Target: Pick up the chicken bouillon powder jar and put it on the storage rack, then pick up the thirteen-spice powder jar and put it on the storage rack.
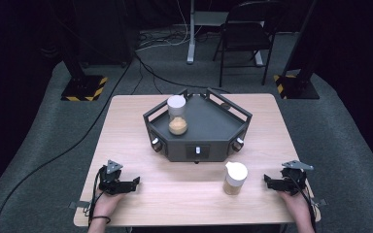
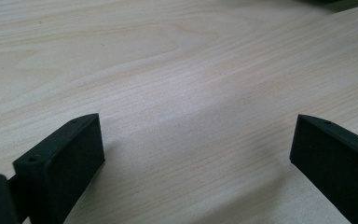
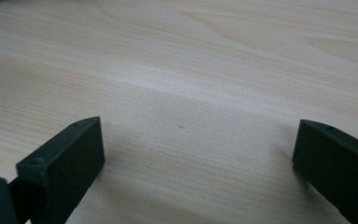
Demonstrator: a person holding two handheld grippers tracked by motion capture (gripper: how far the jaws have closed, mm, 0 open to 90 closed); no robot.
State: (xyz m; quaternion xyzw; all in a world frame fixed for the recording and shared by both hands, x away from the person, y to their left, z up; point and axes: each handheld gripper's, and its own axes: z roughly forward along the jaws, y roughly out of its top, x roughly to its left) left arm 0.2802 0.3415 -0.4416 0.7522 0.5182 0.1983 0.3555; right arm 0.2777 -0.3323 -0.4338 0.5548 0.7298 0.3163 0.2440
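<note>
While both grippers rest on the table (image 1: 126, 121), the left gripper (image 1: 135, 182) and right gripper (image 1: 267, 180) stand wide open, holding nothing; one jar (image 1: 235, 177) stands near the right gripper, another jar (image 1: 177, 115) inside the dark tray (image 1: 213, 126).

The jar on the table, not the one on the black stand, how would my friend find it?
Start at the wooden table and find the dark stand in its middle. Come toward the person's side: the jar stands on bare wood, close to the right gripper. Unlike the jar on the stand, its white lid has a spout.
</note>
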